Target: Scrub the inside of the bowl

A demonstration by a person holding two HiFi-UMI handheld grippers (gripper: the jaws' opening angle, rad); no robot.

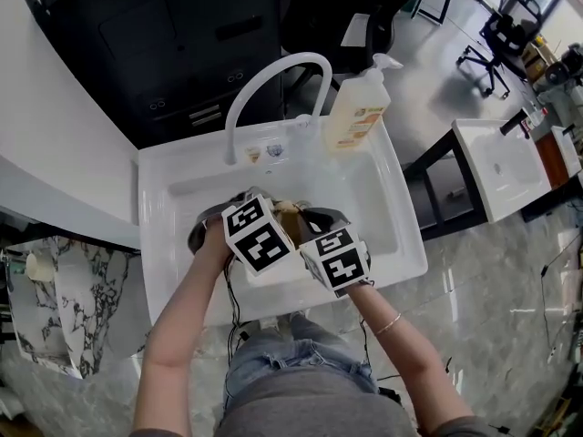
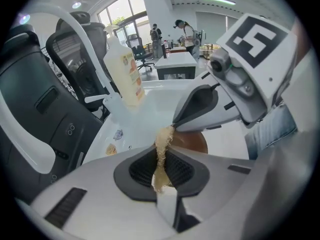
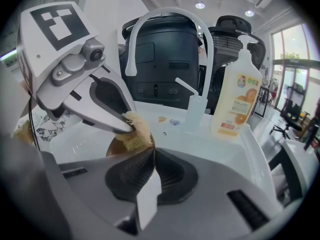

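Glossy pale floor surrounds a black office chair and a second white basin stand, with tall daylit windows and round ceiling lights overhead.

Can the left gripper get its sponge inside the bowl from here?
Likely yes: the left gripper has its sponge at the bowl's open mouth. Nothing lies between them, and the right gripper seems to hold the rim.
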